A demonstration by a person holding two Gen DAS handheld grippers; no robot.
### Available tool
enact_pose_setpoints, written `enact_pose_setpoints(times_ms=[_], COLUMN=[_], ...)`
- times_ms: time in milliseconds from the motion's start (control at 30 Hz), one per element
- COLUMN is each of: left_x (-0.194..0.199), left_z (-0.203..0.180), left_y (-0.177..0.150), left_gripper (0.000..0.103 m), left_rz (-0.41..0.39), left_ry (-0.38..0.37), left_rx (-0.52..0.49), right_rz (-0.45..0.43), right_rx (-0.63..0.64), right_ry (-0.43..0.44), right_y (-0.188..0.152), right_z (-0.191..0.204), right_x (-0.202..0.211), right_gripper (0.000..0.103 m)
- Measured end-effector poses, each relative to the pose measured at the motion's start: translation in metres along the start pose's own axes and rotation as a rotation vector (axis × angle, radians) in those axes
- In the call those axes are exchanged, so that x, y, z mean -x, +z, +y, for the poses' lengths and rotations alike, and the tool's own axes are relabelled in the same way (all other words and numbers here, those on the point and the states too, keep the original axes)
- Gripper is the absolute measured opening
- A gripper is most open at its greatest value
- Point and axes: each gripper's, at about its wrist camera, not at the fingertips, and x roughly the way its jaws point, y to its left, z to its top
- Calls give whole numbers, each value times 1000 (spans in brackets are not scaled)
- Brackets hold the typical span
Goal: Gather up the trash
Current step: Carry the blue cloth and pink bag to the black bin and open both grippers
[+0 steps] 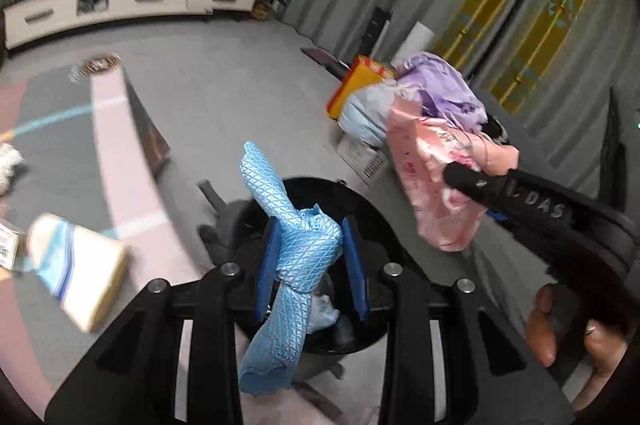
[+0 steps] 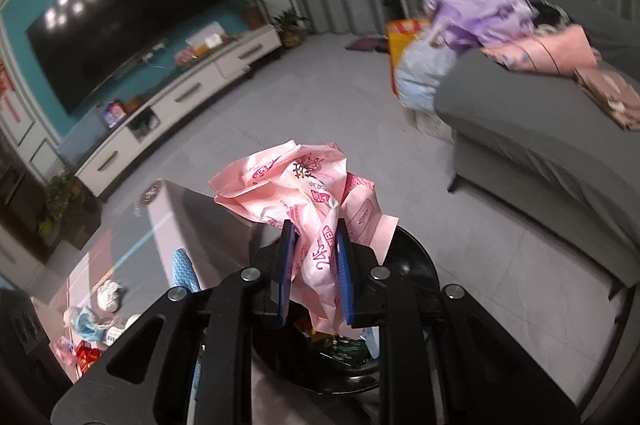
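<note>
My left gripper (image 1: 310, 241) is shut on a light blue textured wrapper (image 1: 298, 245) that sticks up past the blue pads and hangs down below them. Directly under it stands a black trash bin (image 1: 372, 201) with some litter inside. My right gripper (image 2: 315, 237) is shut on a crumpled pink plastic bag (image 2: 288, 185) with red print, held over the same bin (image 2: 420, 257). In the left wrist view the right gripper (image 1: 456, 177) comes in from the right with the pink bag (image 1: 436, 193). The blue wrapper's tip (image 2: 184, 269) shows at the left of the right wrist view.
A low glossy table (image 1: 120, 129) stands left of the bin, with crumpled paper (image 2: 108, 295) and small packets (image 2: 86, 355) on it. A blurred white and blue box (image 1: 76, 265) is at the left. A grey sofa (image 2: 540, 145) piled with clothes stands on the right. A white TV cabinet (image 1: 132, 1) lines the far wall.
</note>
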Motion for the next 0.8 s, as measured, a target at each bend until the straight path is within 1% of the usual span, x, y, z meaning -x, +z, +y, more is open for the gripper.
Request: enact_pose_setpoints(times_ms=[67,200,367,467,533,667,767,800], left_x=[-10,-30,-50,-58,-62,-62,-61,-59], left_z=[1,0,1,0,-3,-8,-12,-13], left_y=[-2,-7,-15,-17,-18,-20,-19,-19], left_gripper=[33,33,33,33,33,34,35,41], left_rz=[34,85,143,168,185,181,194,194], left_ry=[-20,-21,-28,-32,-16,-19,-8,-1], left_rx=[22,27,36,37,32,21,10,3], right_rz=[30,77,127,157,166,174,173,173], right_rx=[-18,-33,-52,-57,-53,-48,-51,-54], right_ry=[-7,-59,-93,-112,-127,-148,-152,-155], right_y=[0,-3,-5,-7,-8,-9,-9,-9], right_z=[-4,-15,-23,-26,-27,-28,-27,-27], right_x=[-10,-23,-35,-43,-45,-47,-44,-44], right_gripper=[21,21,21,22,23,25,34,42])
